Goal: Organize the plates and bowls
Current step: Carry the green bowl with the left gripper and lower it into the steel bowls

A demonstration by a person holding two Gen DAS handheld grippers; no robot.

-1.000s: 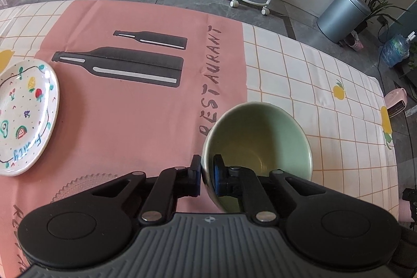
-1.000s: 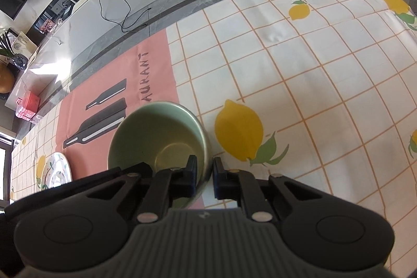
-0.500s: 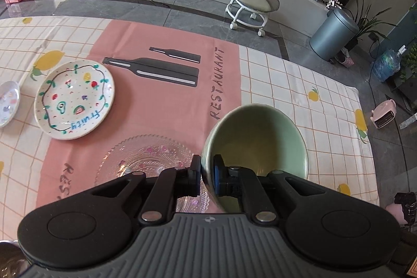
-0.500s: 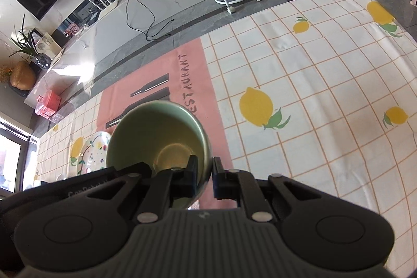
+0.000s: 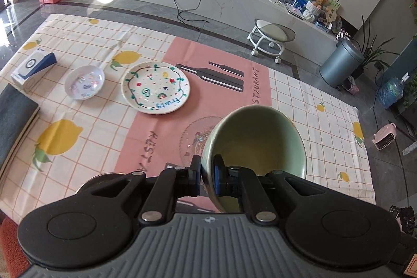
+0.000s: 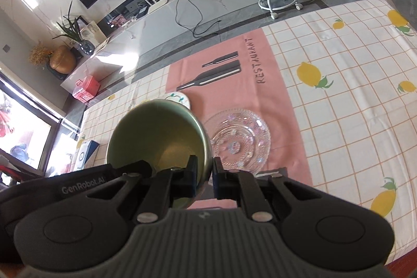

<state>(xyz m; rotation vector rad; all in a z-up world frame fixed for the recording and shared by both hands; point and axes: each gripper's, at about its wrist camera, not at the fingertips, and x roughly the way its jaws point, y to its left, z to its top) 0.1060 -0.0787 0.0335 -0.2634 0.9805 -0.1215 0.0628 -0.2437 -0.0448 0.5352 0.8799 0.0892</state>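
Observation:
A pale green bowl (image 5: pixel 256 137) hangs tilted above the tablecloth, held between both grippers. My left gripper (image 5: pixel 207 171) is shut on its left rim, one pad inside and one outside. In the right wrist view the same green bowl (image 6: pixel 156 132) has my right gripper (image 6: pixel 204 173) shut on its right rim. Below it lies a clear glass plate (image 6: pixel 241 140), half hidden by the bowl in the left wrist view (image 5: pixel 194 140). A white fruit-painted plate (image 5: pixel 155 87) and a small patterned dish (image 5: pixel 84 82) sit further left.
A blue-and-white box (image 5: pixel 32 67) and a dark folded cloth (image 5: pixel 14 116) lie at the table's left end. A round metallic rim (image 5: pixel 104 177) peeks out beside the left finger. Beyond the far table edge stand a wheeled stool (image 5: pixel 269 37) and a grey bin (image 5: pixel 341 61).
Both grippers have risen and drawn back with the green bowl held between them. The glass plate, small dish and box have come into view below.

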